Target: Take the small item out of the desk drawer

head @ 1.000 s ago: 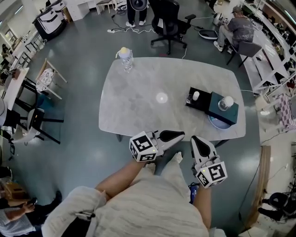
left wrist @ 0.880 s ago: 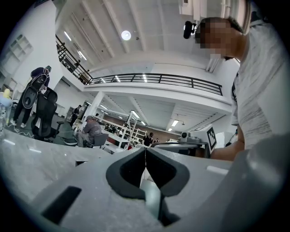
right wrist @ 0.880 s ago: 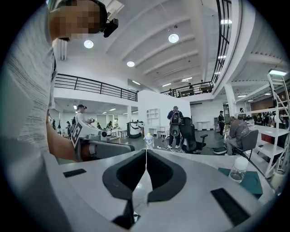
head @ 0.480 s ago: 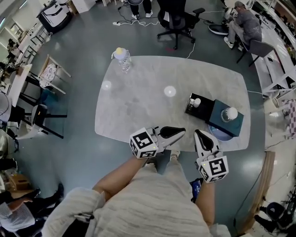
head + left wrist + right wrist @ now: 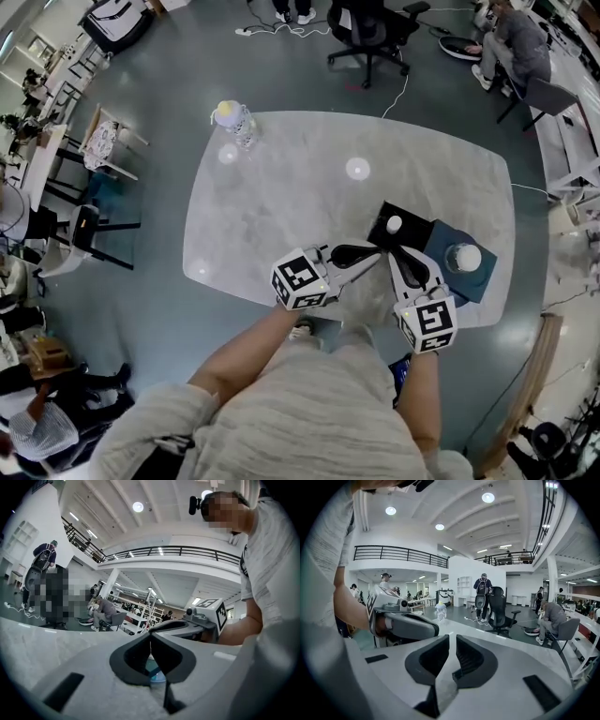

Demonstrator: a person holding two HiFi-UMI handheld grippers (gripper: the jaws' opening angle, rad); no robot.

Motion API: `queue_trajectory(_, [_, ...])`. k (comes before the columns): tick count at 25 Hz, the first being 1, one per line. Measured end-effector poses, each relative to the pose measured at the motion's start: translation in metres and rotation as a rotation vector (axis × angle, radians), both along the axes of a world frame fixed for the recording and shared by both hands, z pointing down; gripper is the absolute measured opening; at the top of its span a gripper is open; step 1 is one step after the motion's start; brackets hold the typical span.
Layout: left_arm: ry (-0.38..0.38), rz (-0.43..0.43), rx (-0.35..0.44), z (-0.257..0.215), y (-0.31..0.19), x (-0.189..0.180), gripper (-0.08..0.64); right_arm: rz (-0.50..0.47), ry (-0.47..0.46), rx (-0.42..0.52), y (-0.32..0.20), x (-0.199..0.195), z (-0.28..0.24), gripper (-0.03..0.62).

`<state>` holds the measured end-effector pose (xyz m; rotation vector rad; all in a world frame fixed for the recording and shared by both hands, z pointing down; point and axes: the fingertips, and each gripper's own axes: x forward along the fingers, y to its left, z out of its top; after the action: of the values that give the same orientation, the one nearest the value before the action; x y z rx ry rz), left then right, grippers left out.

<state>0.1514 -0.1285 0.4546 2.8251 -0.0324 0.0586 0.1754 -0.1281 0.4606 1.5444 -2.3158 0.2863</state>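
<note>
A small dark teal drawer unit (image 5: 466,276) stands at the right of the marble table (image 5: 281,216), with a white round object (image 5: 463,256) on top. Its black drawer (image 5: 405,211) is pulled out toward the table's middle, and a small white item (image 5: 394,224) lies inside. My left gripper (image 5: 374,251) hangs over the near table edge, pointing right, with its jaws shut and empty (image 5: 151,639). My right gripper (image 5: 397,253) sits just beside it, tips by the drawer's near side, also shut and empty (image 5: 452,641). Both tips nearly meet.
A clear bottle with a yellow cap (image 5: 234,120) stands at the table's far left corner. A black office chair (image 5: 370,28) and a seated person (image 5: 520,37) are beyond the table. Chairs (image 5: 103,145) stand on the floor to the left.
The person has stepped closer to the table. Both grippers moved forward from off the near edge to over the table, up to the open drawer, and stayed shut.
</note>
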Motion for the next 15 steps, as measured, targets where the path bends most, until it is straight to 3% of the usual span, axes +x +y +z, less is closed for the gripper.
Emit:
queue_trajectory(6, [-0.049,-0.039,-0.05,0.033,-0.028,0.021,0.017,0.021,0.01,-0.111,-0.028,0.031,0.042,0.015])
queue_trajectory(10, [-0.069,-0.055,-0.087,0.051,-0.041,0.029,0.017,0.028,-0.005,-0.173,-0.041,0.04,0.066,0.102])
queue_trajectory(15, [-0.085,-0.057,-0.115,0.063,-0.05,0.038,0.017,0.041,0.011,-0.234,-0.058,0.049,0.092,0.12])
